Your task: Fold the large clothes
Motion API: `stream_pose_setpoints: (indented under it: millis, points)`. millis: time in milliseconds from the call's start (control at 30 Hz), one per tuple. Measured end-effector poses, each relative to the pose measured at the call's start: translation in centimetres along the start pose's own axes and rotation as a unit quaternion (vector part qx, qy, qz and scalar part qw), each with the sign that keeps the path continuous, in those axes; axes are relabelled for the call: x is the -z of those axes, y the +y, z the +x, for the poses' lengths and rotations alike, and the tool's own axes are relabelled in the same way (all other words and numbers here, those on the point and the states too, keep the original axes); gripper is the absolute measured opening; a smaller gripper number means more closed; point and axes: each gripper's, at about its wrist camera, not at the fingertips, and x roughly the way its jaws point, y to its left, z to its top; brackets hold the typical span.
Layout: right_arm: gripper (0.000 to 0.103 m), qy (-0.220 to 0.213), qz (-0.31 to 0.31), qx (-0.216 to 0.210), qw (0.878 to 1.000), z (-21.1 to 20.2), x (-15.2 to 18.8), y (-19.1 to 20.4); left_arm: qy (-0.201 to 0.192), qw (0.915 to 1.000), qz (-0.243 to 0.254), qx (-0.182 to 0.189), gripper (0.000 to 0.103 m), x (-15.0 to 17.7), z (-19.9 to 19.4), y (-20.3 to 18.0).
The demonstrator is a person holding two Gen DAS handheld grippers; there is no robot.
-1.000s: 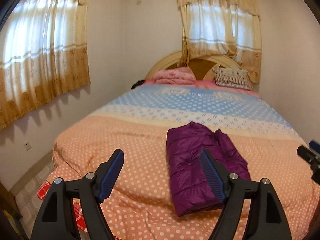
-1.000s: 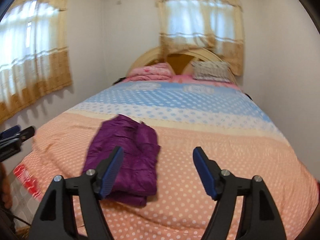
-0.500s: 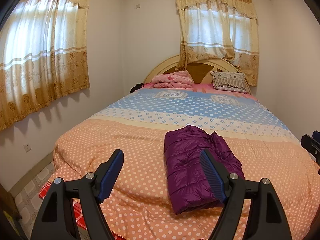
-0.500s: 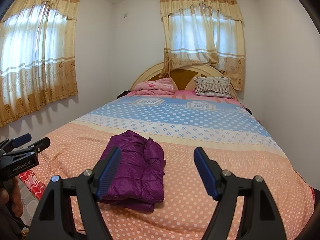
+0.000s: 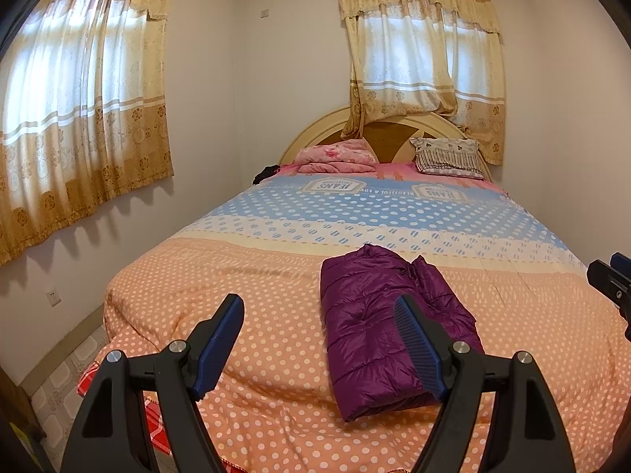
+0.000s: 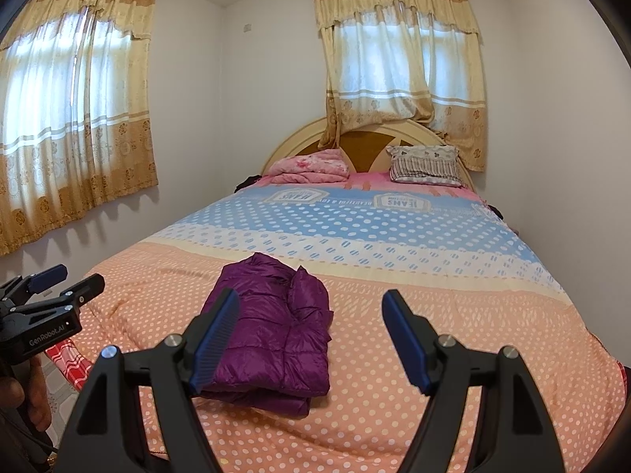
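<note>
A purple puffer jacket (image 5: 378, 331) lies folded into a compact bundle on the orange dotted part of the bed cover (image 5: 256, 299), near the foot of the bed. The same purple jacket (image 6: 276, 327) shows in the right wrist view. My left gripper (image 5: 319, 315) hovers open above the foot of the bed, with nothing between its blue pads; the jacket lies beyond its right finger. My right gripper (image 6: 309, 309) is open too and holds nothing, with the jacket behind its left finger. Each gripper shows at the edge of the other's view: the left gripper (image 6: 59, 287) and the right gripper (image 5: 609, 280).
A pink folded blanket (image 5: 335, 155) and a striped pillow (image 5: 447, 155) lie at the wooden headboard (image 5: 390, 134). Walls with curtained windows close in on the left (image 5: 79, 118) and behind the bed. A red checked cloth (image 5: 154, 421) hangs by the bed's near left corner. A person's hand (image 6: 23, 394) holds the left gripper.
Both views have tilted upward and steadied, so more wall and ceiling show and the jacket sits lower. The jacket itself has not moved and both grippers stay open.
</note>
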Motion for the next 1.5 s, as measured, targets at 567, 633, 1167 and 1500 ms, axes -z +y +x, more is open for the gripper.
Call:
stream_pose_setpoints:
  millis: [567,633,1167,1500]
  points:
    - [0.077,0.004,0.000,-0.008,1.000,-0.05,0.47,-0.06,0.002,1.0000,0.001,-0.001,0.079,-0.30,0.06,0.26]
    - [0.077,0.004,-0.001,-0.009,1.000,-0.06,0.55,-0.15,0.003,1.0000,0.001,0.000,0.079,-0.26,0.07,0.27]
    - [0.077,0.008,0.000,-0.011,1.000,-0.21,0.73,0.02,0.002,1.0000,0.002,0.000,0.079,-0.26,0.09,0.30]
    - [0.077,0.010,0.000,-0.014,1.000,-0.18,0.76,-0.02,0.002,1.0000,0.003,-0.001,0.079,-0.25,0.07,0.19]
